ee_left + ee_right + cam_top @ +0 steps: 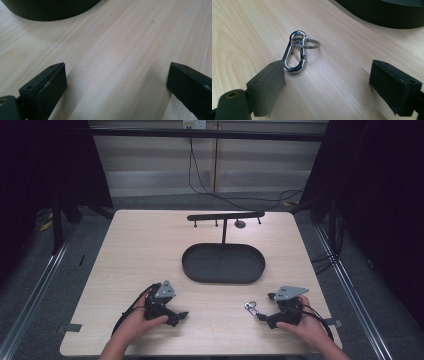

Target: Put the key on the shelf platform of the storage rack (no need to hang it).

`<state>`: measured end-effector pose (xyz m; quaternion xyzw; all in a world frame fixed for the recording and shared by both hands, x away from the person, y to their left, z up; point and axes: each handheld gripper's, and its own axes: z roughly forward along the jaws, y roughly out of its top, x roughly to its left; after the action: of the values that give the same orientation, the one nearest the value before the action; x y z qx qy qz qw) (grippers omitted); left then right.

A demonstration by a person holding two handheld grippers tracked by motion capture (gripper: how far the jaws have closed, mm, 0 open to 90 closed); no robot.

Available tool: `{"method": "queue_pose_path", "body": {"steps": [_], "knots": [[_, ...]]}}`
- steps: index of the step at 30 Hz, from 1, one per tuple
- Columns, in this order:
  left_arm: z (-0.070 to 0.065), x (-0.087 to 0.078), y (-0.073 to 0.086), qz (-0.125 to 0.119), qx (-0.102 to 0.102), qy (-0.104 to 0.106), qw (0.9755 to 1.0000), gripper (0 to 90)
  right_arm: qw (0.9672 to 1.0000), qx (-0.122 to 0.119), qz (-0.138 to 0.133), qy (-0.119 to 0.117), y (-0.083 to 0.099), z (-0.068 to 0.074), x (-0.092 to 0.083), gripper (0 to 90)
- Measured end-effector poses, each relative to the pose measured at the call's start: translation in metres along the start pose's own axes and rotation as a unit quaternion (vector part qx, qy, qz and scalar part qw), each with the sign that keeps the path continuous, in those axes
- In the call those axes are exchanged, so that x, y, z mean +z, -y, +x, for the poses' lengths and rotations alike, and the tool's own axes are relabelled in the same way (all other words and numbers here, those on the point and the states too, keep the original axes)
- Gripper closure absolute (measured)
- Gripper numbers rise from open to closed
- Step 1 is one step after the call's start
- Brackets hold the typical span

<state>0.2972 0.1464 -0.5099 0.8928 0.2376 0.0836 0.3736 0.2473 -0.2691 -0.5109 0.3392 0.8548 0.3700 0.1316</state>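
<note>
A silver carabiner clip [251, 308] with a small key ring [310, 44] lies on the light wooden table [150, 245], near the front right. My right gripper [265, 306] rests on the table just right of it, open, held by a hand. In the right gripper view the clip [295, 53] lies just past the tip of the left-hand jaw, and the wide gap of the gripper [328, 75] holds nothing. My left gripper [179, 307] sits at the front left, also in a hand. Its jaws stand wide apart over bare wood [116, 77].
A black oval tray [190, 270] sits in the table's middle, with a black T-shaped hook stand [225, 216] rising from its far side. The tray's wall is visible ahead of both grippers [50, 12] [387, 15]. Cables hang behind the table.
</note>
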Motion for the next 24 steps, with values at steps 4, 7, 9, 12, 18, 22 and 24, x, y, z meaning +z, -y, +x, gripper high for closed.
{"method": "queue_pose_path", "body": {"steps": [4,7,9,12,18,22,24], "knots": [[0.001,0.000,0.000,0.004,0.005,0.000,1.0000,2.7,0.9999,0.002,0.014,0.005,-0.003,0.002,-0.001,13.2],[0.000,0.000,0.000,0.000,0.000,0.000,1.0000,2.7,0.9993,0.003,0.037,0.003,-0.007,0.006,-0.002,14.7],[0.000,0.000,0.000,0.000,0.000,0.000,1.0000,2.7,0.9986,0.000,0.053,0.000,-0.010,0.008,-0.004,16.1],[0.000,0.000,0.000,0.000,0.000,0.000,1.0000,2.7,0.9965,-0.001,0.084,-0.003,-0.016,0.012,-0.006,21.1],[0.000,0.000,0.000,-0.001,0.000,0.001,1.0000,2.7,0.9884,-0.009,0.151,-0.011,-0.031,0.016,-0.005,26.8],[0.001,0.000,0.000,0.004,0.005,0.000,1.0000,2.7,0.9804,0.012,0.196,-0.018,-0.045,0.019,-0.001,29.7],[0.000,0.000,0.000,0.000,0.000,0.000,1.0000,2.7,0.9799,0.011,0.198,-0.017,-0.050,0.020,0.000,31.2]]}}
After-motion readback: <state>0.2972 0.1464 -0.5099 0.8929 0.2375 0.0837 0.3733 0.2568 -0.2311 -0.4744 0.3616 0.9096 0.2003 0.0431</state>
